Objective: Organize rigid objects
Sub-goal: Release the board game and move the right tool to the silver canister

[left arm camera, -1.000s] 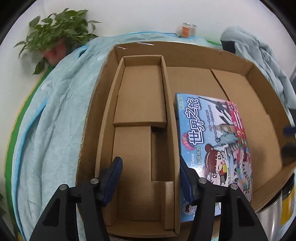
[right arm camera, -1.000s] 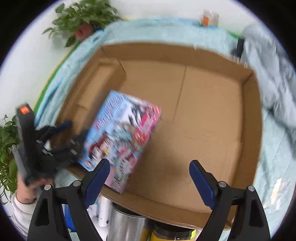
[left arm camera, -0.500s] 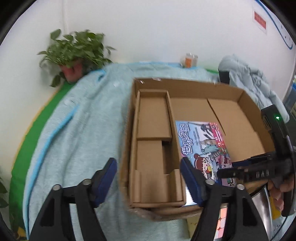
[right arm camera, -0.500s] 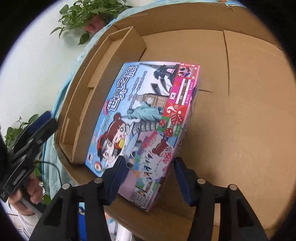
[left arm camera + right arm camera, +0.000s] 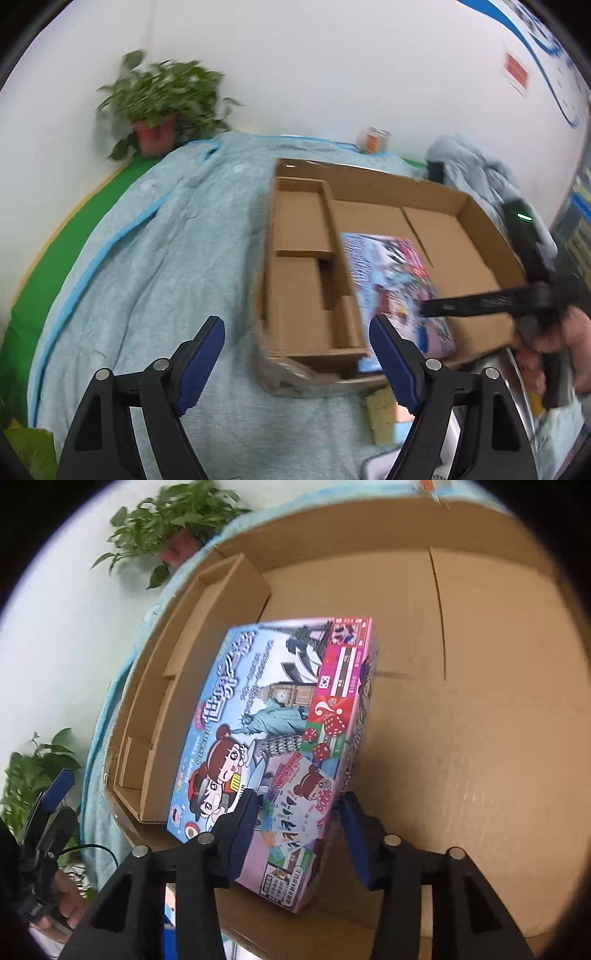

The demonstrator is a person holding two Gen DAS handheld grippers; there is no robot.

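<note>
Gripping the near end of the board game box (image 5: pixel 273 738), the right gripper (image 5: pixel 295 830) has its jaws clenched on the box's short edge. The box sits in the cardboard tray's (image 5: pixel 476 280) large compartment, hard against the divider (image 5: pixel 341 266), long axis running from near edge to far edge, cover up. Left gripper (image 5: pixel 297 363) hangs released over the teal blanket (image 5: pixel 155 258), holding nothing. One item is in; yellow blocks (image 5: pixel 382 410) and other things off the near corner look left to sort.
</note>
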